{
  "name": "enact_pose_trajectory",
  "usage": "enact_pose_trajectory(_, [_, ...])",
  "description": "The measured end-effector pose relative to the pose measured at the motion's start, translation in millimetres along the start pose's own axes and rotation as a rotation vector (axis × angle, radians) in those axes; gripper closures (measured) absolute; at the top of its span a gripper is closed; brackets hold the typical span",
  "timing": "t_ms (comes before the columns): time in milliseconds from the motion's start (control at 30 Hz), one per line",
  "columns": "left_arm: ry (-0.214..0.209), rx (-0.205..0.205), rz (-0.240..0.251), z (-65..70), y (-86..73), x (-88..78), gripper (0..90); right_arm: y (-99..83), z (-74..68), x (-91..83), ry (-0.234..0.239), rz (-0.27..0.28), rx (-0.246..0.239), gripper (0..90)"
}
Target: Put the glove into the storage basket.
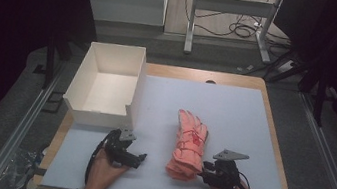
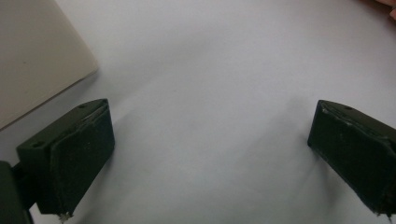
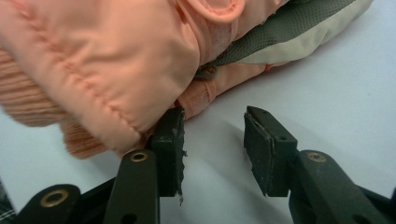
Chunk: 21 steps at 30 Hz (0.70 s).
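Observation:
A pink padded glove (image 1: 189, 143) with a ribbed cuff lies on the pale mat (image 1: 233, 119), fingers pointing away from me. In the right gripper view the glove (image 3: 116, 60) shows a grey and cream palm side underneath. My right gripper (image 1: 205, 171) sits low at the cuff end, just right of the glove. Its jaws stand partly apart over bare mat (image 3: 212, 126), and the left one rests against the glove's edge; nothing lies between the pads. My left gripper (image 1: 141, 157) is held left of the glove, open wide (image 2: 210, 121) over bare mat.
A white open-topped box (image 1: 100, 114) stands at the mat's back left, its corner (image 2: 32, 60) close to the left gripper. The mat covers a wooden table (image 1: 271, 135). Beyond the table are metal legs and cables on the floor.

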<state>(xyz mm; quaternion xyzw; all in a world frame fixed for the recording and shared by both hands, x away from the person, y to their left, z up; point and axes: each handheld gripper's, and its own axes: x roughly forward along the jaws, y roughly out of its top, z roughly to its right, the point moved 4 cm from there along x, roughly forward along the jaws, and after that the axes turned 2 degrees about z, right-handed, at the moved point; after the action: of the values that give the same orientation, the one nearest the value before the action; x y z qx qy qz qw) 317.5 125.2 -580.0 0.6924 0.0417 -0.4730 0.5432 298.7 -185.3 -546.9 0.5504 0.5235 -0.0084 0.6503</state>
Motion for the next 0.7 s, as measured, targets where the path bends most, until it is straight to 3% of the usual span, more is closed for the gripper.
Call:
enact_pose_trajectory(400, [0.001, 0.0, 0.0, -0.1, 0.0, 0.0, 0.4, 2.8, -5.3, 13.0, 0.027, 0.023, -0.017, 55.5])
enact_pose_trajectory(700, [0.001, 0.001, -0.001, -0.1, 0.0, -0.1, 0.4, 14.2, -18.0, 33.0, 0.051, 0.048, -0.044, 54.5])
